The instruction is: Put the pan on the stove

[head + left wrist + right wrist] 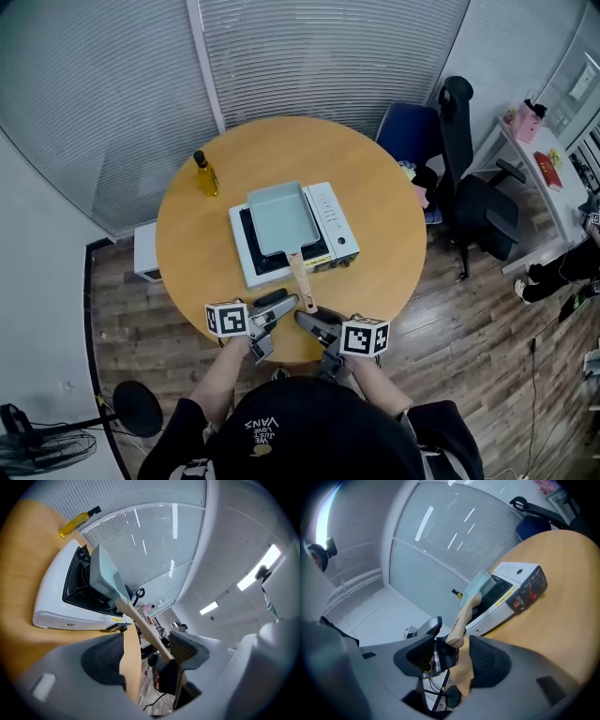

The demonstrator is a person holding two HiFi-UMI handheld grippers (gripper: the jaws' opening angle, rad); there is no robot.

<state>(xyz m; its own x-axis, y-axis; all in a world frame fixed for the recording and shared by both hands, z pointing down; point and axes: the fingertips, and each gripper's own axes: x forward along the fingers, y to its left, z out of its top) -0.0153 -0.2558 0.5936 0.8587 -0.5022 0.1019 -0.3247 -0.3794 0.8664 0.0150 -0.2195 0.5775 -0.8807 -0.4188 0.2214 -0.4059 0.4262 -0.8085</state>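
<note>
Black cap (309,433) seen at bottom centre. Round wooden table (380,178) is set on wood plank floor (487,347), with blinds (309,56) across the top and a black office chair (473,202) at right. Yellow oil bottle (205,174) is stood at the table's upper left. Pale blue-green rectangular pan (279,217) is seated on white stove (330,217) at table centre, wooden handle (301,277) pointed down-frame. Left gripper (284,302) jaws are held apart, handle between. Right gripper (309,321) jaws are held apart around the handle tip.
</note>
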